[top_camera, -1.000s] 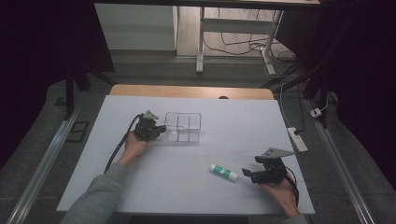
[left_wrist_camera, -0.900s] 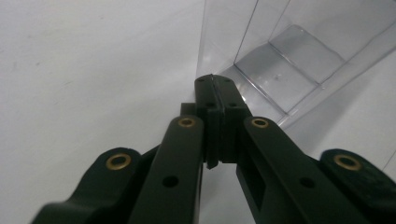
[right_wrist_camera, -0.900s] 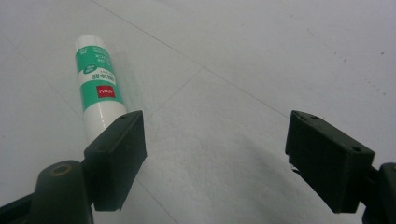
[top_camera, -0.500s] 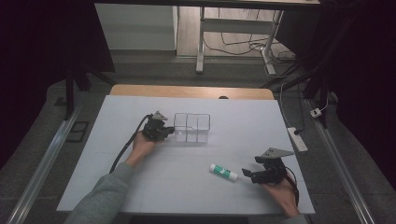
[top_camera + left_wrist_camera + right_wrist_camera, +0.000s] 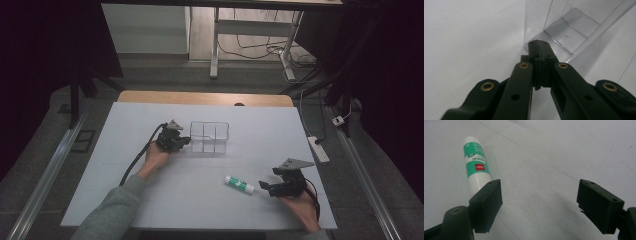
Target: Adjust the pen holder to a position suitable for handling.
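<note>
Clear box (image 5: 210, 137): left gripper (image 5: 183, 142) closed at its left wall, nothing held.
Glue stick (image 5: 239, 183): beside gaping right gripper (image 5: 264, 187); bare table (image 5: 150, 210) around.

Probably a lab: white-covered table (image 5: 150, 200), dark surround, floor cables (image 5: 250, 45), power strip (image 5: 318, 149).

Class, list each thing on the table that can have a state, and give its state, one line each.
Left gripper: shut, tips at the clear organiser's wall.
Right gripper: open, nothing between its jaws.
Glue stick: lying flat, beside the right gripper.
Clear organiser: upright, empty.
</note>
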Available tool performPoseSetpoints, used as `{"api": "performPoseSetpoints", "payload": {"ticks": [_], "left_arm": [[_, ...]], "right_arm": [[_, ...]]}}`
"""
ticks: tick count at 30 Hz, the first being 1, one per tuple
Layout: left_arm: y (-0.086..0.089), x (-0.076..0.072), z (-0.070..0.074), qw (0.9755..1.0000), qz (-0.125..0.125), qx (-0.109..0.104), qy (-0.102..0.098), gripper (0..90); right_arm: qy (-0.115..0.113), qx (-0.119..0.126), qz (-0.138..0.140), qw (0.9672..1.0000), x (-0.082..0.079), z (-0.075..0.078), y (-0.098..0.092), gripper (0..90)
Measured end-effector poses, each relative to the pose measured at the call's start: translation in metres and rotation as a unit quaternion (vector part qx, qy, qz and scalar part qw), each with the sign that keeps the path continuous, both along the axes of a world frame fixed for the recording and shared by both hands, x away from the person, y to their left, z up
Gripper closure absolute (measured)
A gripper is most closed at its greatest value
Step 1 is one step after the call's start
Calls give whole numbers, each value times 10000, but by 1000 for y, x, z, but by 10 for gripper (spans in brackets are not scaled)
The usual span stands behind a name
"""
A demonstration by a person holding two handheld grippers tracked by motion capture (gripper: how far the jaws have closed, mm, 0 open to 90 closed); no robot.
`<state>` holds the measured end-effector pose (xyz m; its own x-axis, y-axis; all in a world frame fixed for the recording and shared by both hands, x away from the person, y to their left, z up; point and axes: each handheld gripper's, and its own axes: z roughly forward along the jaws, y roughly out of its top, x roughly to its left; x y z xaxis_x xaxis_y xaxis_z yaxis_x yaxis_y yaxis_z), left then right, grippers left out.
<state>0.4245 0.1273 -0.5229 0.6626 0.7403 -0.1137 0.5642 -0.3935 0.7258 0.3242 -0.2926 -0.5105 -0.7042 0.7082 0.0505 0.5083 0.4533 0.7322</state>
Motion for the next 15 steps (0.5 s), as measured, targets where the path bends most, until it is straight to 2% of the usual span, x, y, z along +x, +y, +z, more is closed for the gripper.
{"api": "performPoseSetpoints", "payload": {"ticks": [8, 12, 15], "left_arm": [[1, -2, 4, 10000, 19, -17, -81, 882], [5, -9, 14, 9995, -10, 120, -294, 883], [13, -14, 19, 9994, -33, 4, -341, 881]], "right_arm": [[-11, 33, 23, 10000, -1, 0, -1, 202], [-29, 57, 36, 10000, -1, 1, -1, 202], [-21, 62, 21, 10000, -1, 1, -2, 202]]}}
